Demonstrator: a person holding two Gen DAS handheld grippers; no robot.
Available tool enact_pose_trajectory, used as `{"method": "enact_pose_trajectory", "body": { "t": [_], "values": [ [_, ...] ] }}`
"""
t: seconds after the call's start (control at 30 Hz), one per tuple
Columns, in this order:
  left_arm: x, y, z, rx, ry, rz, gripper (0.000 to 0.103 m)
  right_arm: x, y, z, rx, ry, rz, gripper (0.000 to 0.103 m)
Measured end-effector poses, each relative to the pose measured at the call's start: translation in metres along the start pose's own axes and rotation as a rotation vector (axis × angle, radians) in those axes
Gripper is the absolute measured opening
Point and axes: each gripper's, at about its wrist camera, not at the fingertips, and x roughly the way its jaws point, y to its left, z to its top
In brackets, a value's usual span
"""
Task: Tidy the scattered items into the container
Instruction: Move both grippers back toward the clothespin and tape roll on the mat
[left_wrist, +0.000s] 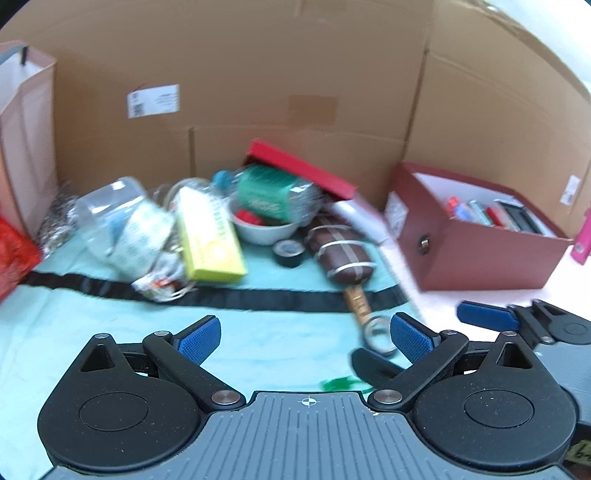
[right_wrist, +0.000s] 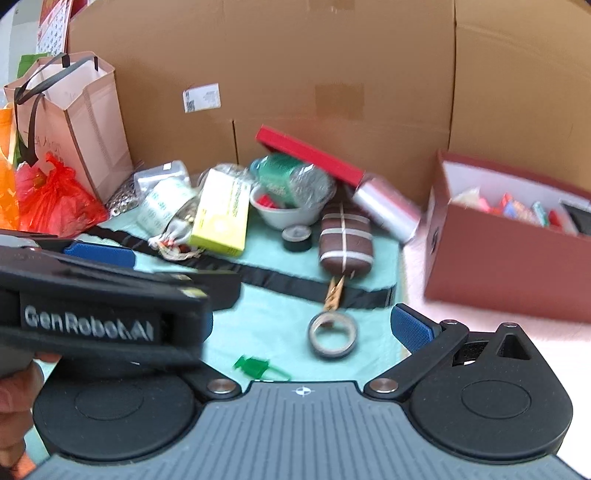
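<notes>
Scattered items lie on a mint cloth (left_wrist: 110, 325): a yellow-green box (left_wrist: 212, 236), a clear jar (left_wrist: 118, 218), a white bowl (right_wrist: 288, 214), a black tape roll (right_wrist: 296, 238), a brown striped case (right_wrist: 345, 240), a wooden clothespin (right_wrist: 334, 293), a grey tape ring (right_wrist: 333, 335) and a green tag (right_wrist: 251, 365). The maroon box (right_wrist: 498, 258) at the right holds several small items. My left gripper (left_wrist: 306, 336) is open and empty over the cloth. My right gripper (right_wrist: 306, 328) is open near the tape ring, and the left gripper's body (right_wrist: 92, 306) hides its left finger.
A tall cardboard wall (left_wrist: 258, 74) closes off the back. A paper bag (right_wrist: 81, 122) and a red plastic bag (right_wrist: 55, 195) stand at the left. A red lid (right_wrist: 310, 155) leans over a green-labelled bottle (right_wrist: 291, 181), with a clear roll (right_wrist: 384, 206) beside it.
</notes>
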Motion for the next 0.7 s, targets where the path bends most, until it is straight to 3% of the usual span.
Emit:
{"method": "enact_pose_trajectory", "body": {
  "t": [0.43,0.7],
  "values": [
    [0.017,0.027,-0.009,-0.010,0.076,0.085,0.103,0.007,0.009,-0.008,0.038,0.033,-0.058,0.103],
    [0.027,0.037,-0.008,-0.019,0.098,0.096,0.102,0.022,0.009,-0.006,0.074,0.070,-0.014,0.103]
  ]
}}
